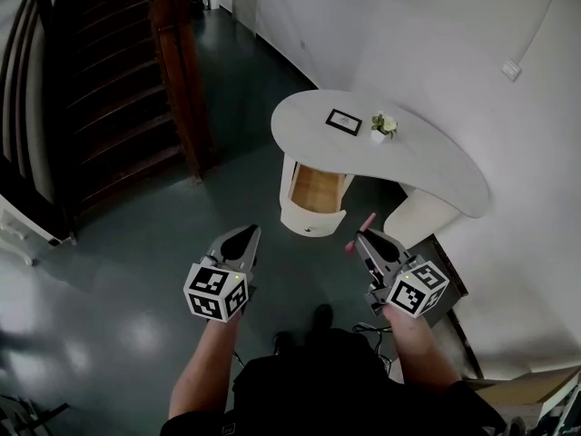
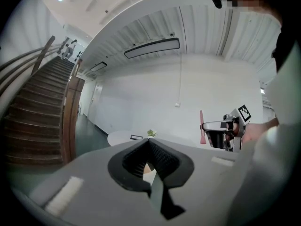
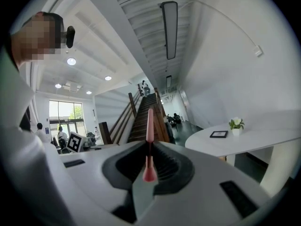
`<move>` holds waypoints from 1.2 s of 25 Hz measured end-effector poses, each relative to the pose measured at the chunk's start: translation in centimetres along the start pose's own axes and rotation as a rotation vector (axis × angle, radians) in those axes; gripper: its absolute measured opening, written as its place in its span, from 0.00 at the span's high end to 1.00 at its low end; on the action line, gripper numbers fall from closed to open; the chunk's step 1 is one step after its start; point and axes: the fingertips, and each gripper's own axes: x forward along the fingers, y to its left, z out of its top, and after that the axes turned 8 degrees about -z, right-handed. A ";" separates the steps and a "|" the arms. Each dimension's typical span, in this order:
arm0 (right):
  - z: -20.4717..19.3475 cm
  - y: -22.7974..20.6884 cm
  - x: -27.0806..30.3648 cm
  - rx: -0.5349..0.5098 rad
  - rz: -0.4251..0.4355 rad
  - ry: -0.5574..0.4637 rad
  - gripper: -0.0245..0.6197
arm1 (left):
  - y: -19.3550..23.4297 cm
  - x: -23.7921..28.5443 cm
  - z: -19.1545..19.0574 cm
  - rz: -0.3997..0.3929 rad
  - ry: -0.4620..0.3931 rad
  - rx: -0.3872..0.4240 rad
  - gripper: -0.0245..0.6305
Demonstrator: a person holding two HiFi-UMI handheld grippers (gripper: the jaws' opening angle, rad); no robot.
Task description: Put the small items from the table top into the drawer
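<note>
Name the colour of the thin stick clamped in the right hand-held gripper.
Pink. The stick shows best in the right gripper view.

No legible text, (left hand-held gripper (image 1: 245,236) markers, patterns only)

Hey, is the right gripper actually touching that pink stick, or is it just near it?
Touching. The right gripper view shows the right gripper's jaws shut on the pink stick, which stands up between them.

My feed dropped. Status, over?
Left gripper shut, empty. Right gripper shut on pink stick. Drawer open; frame, plant on table. Nothing in the way.
</note>
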 end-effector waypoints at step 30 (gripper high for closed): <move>-1.9 -19.9 14.5 0.119 0.118 0.157 0.88 | 6.2 22.2 -1.2 0.049 0.148 -0.069 0.95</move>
